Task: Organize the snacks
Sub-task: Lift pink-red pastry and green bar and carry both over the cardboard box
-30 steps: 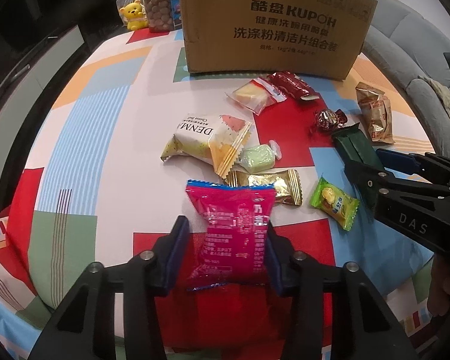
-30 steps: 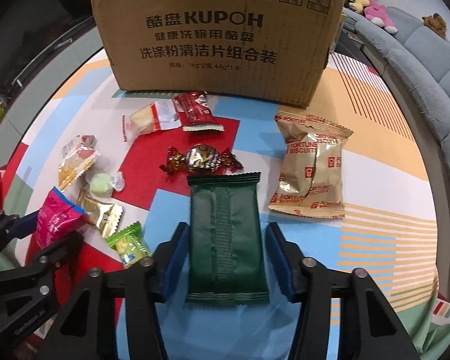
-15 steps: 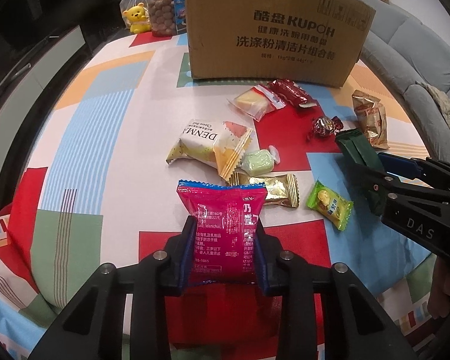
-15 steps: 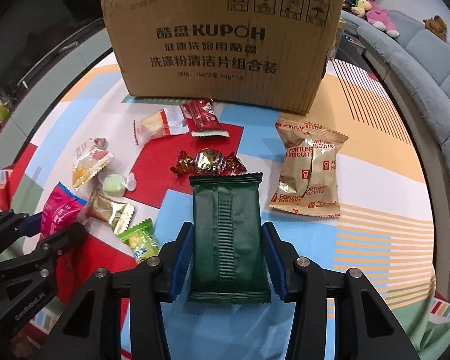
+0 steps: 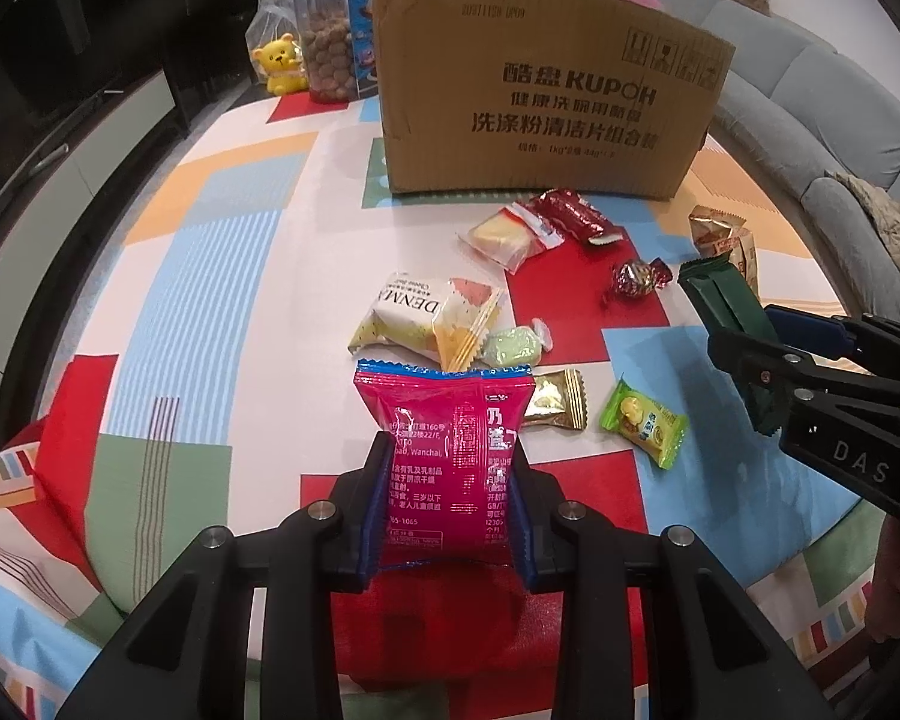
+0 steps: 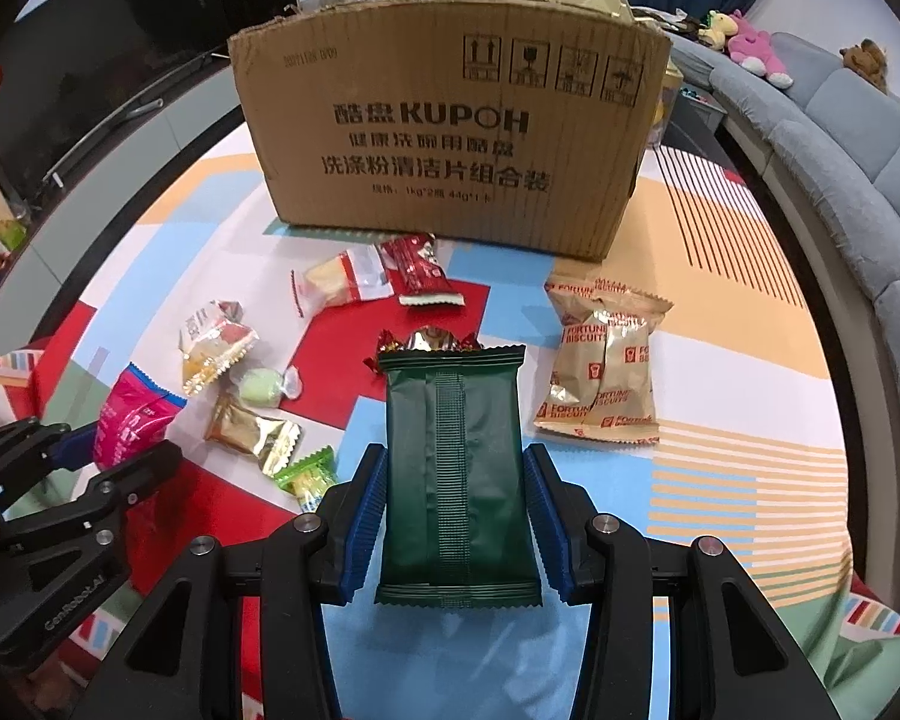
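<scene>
Both grippers loaded, box is the likely drop.

Our left gripper [image 5: 450, 510] has just been closing and is now clamped on the pink snack packet [image 5: 447, 456] by its long edges, so the pack stands clear of the surface [image 5: 210, 276]. Our right gripper [image 6: 455, 516] is clamped the same way on the dark green wafer pack [image 6: 455, 468], its top end lifted toward the cardboard box [image 6: 450, 138]. Side grips keep the flat packs from folding. The rest sit loose on the surface between us and the box: gold biscuit packs [image 6: 600, 372], foil candy [image 5: 633, 279], green candy [image 5: 642, 423], Denmark cookie pack [image 5: 420, 318]. We judge the open box top is reachable from here.
</scene>
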Motion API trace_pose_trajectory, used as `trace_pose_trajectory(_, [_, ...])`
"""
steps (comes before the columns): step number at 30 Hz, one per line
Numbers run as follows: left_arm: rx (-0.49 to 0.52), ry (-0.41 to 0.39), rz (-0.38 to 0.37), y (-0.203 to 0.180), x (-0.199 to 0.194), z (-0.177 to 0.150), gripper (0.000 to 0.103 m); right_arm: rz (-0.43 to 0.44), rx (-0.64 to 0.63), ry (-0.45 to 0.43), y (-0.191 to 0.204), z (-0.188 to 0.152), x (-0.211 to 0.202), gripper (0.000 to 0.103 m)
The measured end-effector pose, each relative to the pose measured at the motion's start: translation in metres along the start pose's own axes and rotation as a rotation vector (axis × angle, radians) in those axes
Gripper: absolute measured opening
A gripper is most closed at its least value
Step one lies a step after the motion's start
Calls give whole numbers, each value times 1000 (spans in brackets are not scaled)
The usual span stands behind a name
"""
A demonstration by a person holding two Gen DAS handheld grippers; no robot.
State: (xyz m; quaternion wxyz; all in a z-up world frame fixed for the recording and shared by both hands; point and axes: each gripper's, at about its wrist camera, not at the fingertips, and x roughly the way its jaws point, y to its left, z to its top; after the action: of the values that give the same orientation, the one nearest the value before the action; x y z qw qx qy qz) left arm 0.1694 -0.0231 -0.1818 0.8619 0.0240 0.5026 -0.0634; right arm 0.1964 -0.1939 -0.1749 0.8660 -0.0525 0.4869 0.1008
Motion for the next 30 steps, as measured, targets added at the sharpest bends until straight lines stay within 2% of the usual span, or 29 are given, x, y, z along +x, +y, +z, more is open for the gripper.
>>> trace_pose_trajectory(16, [8, -65, 31, -1, -31, 18, 33, -8, 27, -52, -2, 11, -27, 47])
trace_pose_trajectory(30, [-4, -146, 19, -3, -60, 59, 33, -22, 65, -108, -13, 34, -58, 47])
